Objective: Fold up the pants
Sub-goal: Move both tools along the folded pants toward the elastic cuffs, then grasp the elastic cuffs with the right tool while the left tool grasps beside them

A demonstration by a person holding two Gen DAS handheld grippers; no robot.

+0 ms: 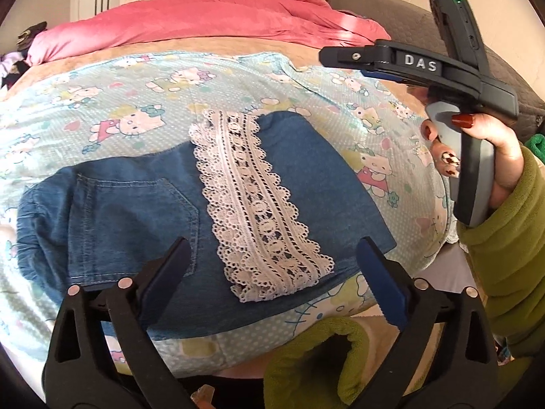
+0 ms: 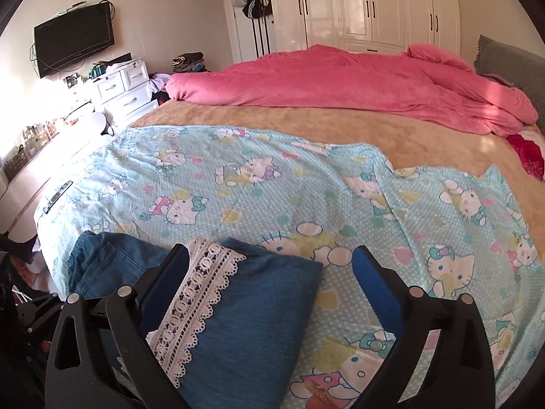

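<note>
Blue denim pants (image 1: 136, 211) lie folded into a compact rectangle on a light-blue cartoon-cat sheet (image 1: 136, 85), a white lace strip (image 1: 259, 211) running across them and a back pocket showing on the left. My left gripper (image 1: 274, 248) hovers open over their near edge, nothing between its blue pads. In the right wrist view my right gripper (image 2: 270, 252) is also open, above the right end of the pants (image 2: 259, 306) and lace (image 2: 194, 293). The black body of the right tool (image 1: 419, 63) appears at upper right, held by a hand (image 1: 490, 143).
The sheet (image 2: 272, 187) covers the near part of a bed with a tan blanket (image 2: 374, 129) and a bunched pink duvet (image 2: 340, 85) behind. Green sleeves (image 1: 511, 245) are at the right and bottom. A white dresser (image 2: 122, 92), TV (image 2: 73, 42) and wardrobe (image 2: 368, 3) line the walls.
</note>
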